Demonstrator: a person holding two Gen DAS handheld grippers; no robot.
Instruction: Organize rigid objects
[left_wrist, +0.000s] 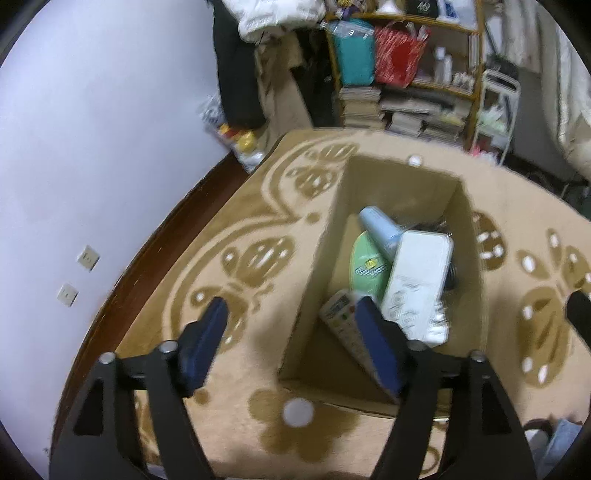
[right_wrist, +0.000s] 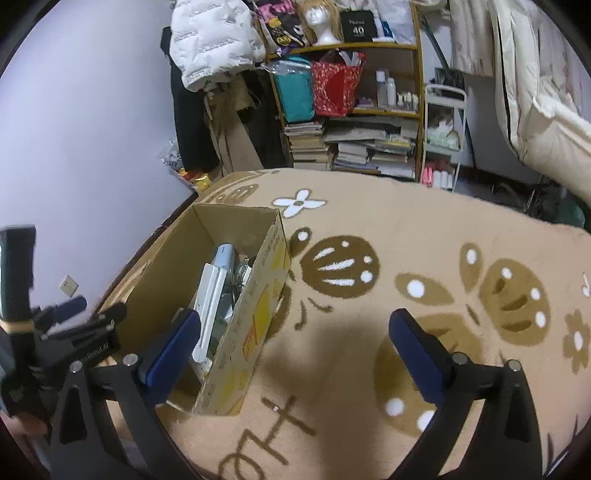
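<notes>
Standing on the blanket (right_wrist: 388, 221), an open box (left_wrist: 369, 192) is seen holding a remote (left_wrist: 343, 325), a green disc (left_wrist: 365, 266), a blue cup (left_wrist: 380, 229) and a white device (left_wrist: 417, 280). The left gripper (left_wrist: 291, 332) is held above the box's near left corner, jaws spread and empty. The right gripper (right_wrist: 291, 332) is held over the blanket just right of the box, jaws likewise spread and empty.

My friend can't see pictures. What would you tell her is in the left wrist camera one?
An open cardboard box sits on a tan patterned rug, holding a white rectangular device, a light blue bottle, a green oval item and a remote control. The left gripper hangs open and empty over the box's near corner. Crowded shelves stand behind.
</notes>
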